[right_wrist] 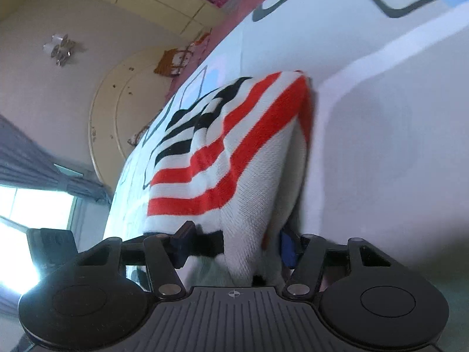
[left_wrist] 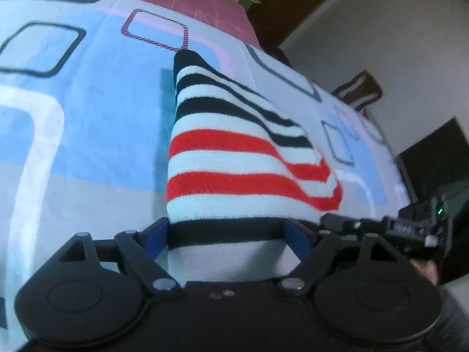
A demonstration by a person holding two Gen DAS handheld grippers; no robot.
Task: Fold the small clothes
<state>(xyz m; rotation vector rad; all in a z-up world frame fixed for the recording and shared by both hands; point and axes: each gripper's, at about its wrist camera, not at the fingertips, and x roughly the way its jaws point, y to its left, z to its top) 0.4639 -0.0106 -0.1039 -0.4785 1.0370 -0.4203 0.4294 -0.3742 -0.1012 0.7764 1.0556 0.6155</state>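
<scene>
Knitted fabric is filling the gap between both pairs of jaws: the left gripper (left_wrist: 227,236) is standing wide around the near hem of the striped garment (left_wrist: 234,158), while the right gripper (right_wrist: 234,246) is closing narrower on a bunched edge, seemingly pinching it. Beyond the jaws, the cloth is draping onto the patterned bedsheet (left_wrist: 88,117), lifted so the hem can be carried over for a fold.

A striped knit garment (left_wrist: 234,152) — black, white and red bands — lies on a blue-and-white bedsheet (left_wrist: 88,117) patterned with rounded rectangles. Its near edge sits between the blue pads (left_wrist: 155,239) of the left gripper (left_wrist: 227,239), whose jaws stand wide. At the right edge the right gripper (left_wrist: 410,223) shows partly — blurred, beside the garment's corner.
</scene>
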